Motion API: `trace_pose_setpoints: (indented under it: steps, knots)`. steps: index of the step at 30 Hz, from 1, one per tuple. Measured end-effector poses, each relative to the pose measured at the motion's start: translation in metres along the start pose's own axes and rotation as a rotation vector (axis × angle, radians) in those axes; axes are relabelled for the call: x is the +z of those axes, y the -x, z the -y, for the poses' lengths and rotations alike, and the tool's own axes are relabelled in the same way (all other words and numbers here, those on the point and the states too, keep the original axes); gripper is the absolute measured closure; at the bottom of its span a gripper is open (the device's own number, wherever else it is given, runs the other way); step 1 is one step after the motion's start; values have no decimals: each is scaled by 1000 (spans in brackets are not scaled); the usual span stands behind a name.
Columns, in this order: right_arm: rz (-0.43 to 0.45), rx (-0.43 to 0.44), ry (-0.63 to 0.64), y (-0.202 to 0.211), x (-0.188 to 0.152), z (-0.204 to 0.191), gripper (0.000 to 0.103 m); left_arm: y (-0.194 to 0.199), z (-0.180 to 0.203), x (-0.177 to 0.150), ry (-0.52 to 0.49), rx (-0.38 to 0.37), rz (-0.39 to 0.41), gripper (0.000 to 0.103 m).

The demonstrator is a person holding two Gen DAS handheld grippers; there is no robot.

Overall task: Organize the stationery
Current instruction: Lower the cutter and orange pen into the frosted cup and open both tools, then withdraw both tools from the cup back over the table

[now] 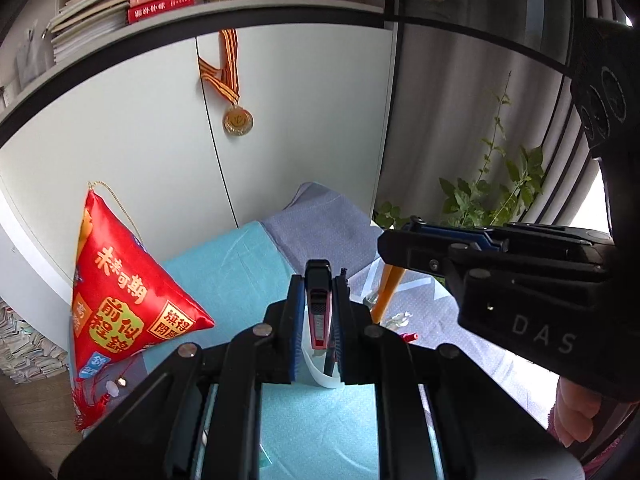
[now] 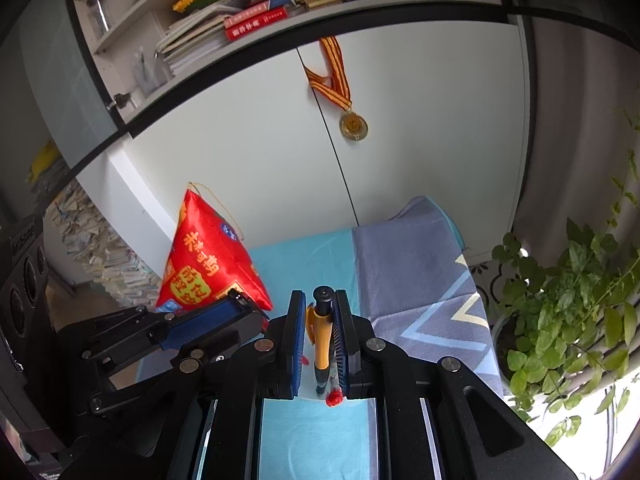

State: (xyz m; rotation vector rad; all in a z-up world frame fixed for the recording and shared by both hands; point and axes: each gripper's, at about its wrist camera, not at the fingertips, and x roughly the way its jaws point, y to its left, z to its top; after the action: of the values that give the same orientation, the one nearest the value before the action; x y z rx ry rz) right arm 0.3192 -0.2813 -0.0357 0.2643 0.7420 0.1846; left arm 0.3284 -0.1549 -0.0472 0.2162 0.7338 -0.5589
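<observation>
White cabinet doors back a blue-clothed surface [image 1: 240, 256]. Your left tongs [image 1: 318, 300] are clamped on a red-and-black utility knife [image 1: 319, 308]; your right tongs [image 2: 318, 320] are clamped on an orange pen [image 2: 321, 340], both above the cloth.

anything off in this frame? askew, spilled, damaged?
Nothing spilled or damaged. The left gripper is shut on a red-and-black utility knife, the right gripper on an orange pen, both upright. Only untidy spot: the bedsheet bunched against the cabinet.
</observation>
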Motion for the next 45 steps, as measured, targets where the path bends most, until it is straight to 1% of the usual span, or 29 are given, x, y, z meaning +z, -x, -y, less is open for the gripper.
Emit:
trace_pose_setpoints:
  steps: [7, 15, 23, 28, 36, 41, 45]
  knots:
    - [-47, -17, 40, -20, -8, -4, 88, -18, -3, -8, 2, -9, -42, 91]
    - [-93, -27, 64, -31, -21, -6, 88, -28, -1, -19, -1, -21, -76, 91]
    - [-113, -21, 60, -36, -29, -4, 88, -36, 0, -27, -2, -24, -105, 91]
    - [-111, -13, 61, -36, -30, -4, 88, -37, -1, -29, 0, -20, -107, 91]
    - [-116, -3, 38, -31, -30, -3, 88, -24, -7, -30, 17, -10, -90, 90]
    - [-91, -7, 26, -14, -28, -5, 89, -3, -19, -32, 53, 16, -63, 88]
    - [-72, -5, 21, 1, -29, -11, 89, 20, -29, -37, 80, 47, -32, 87]
